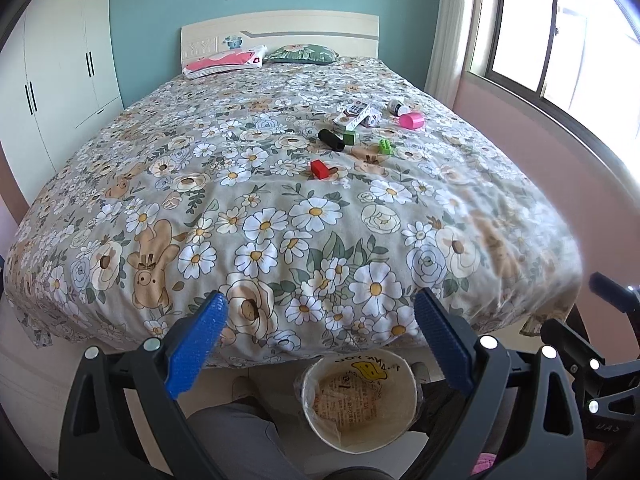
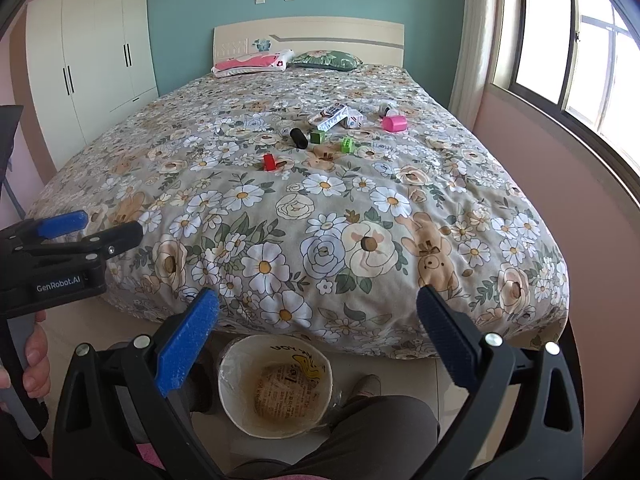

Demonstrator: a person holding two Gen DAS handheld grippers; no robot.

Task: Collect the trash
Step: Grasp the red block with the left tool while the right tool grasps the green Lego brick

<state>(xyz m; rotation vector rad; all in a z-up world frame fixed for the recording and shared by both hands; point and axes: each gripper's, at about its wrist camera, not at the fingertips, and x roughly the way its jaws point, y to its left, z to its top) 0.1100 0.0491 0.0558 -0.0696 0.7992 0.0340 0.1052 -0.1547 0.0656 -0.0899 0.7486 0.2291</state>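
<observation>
Hovering wide-open and empty, the left gripper and right gripper sit above the bin; trash, probably cartons, lies mid-bed beyond it — reach far, pinch squarely.

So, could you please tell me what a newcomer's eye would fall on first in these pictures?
The big floral bed cover fills both views. A bright scatter lies on its far right side: a red block, a black cylinder and a pink cup. A round bin stands on the floor at the bed's foot.
</observation>
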